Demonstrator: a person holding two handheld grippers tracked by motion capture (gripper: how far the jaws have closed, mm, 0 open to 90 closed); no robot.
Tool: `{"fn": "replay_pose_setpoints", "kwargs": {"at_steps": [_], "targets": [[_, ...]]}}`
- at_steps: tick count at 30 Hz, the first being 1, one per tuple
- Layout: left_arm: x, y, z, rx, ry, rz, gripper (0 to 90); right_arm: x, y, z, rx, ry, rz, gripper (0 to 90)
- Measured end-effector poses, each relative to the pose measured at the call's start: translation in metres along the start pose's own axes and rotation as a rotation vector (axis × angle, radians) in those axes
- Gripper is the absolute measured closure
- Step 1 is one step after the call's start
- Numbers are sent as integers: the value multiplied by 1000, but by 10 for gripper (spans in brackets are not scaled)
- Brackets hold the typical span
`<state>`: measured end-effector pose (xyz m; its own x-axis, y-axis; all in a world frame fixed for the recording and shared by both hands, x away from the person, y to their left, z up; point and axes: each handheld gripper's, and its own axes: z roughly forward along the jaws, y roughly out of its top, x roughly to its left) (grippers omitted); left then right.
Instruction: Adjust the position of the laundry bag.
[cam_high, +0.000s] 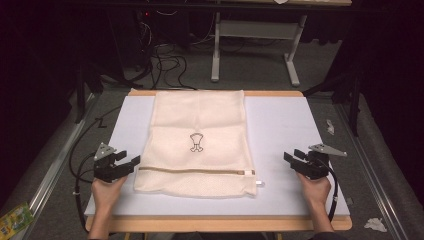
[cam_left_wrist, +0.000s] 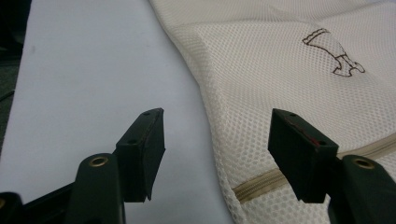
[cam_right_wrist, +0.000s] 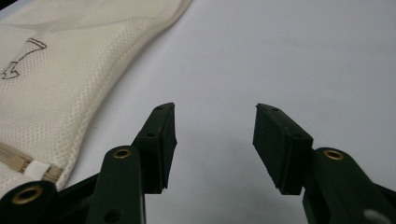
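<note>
I have my left tool (cam_high: 131, 161) spread at the lower left, jaws straddling the mesh bag's (cam_high: 197, 142) edge near its zipper (cam_high: 195, 171). My right tool (cam_high: 292, 156) gapes empty, lower right, over the white surface (cam_high: 282, 130).

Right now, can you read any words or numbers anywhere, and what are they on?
No words or numbers can be read.
mesh bag: it bears a small brown outline drawing, a picture with no letters.
white tab at the zipper's end: blank as far as can be seen.
green packet on the floor at the lower left: it has print, but too small and blurred to read.
</note>
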<state>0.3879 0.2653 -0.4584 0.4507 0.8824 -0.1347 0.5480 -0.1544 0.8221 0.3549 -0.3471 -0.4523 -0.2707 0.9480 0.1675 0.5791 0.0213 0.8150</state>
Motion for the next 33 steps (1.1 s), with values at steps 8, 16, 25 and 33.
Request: {"fn": "replay_pose_setpoints", "kwargs": {"at_steps": [8, 16, 25, 33], "targets": [[-5, 5, 5, 36, -17, 7, 365, 12, 7, 8, 47, 58, -15, 520], [-9, 7, 10, 61, -18, 0, 366, 24, 12, 16, 72, 86, -36, 557], [-12, 12, 15, 93, -19, 1, 366, 43, 19, 31, 123, 128, -60, 563], [-16, 14, 22, 127, -16, -7, 366, 58, 22, 41, 152, 152, -78, 558]]}}
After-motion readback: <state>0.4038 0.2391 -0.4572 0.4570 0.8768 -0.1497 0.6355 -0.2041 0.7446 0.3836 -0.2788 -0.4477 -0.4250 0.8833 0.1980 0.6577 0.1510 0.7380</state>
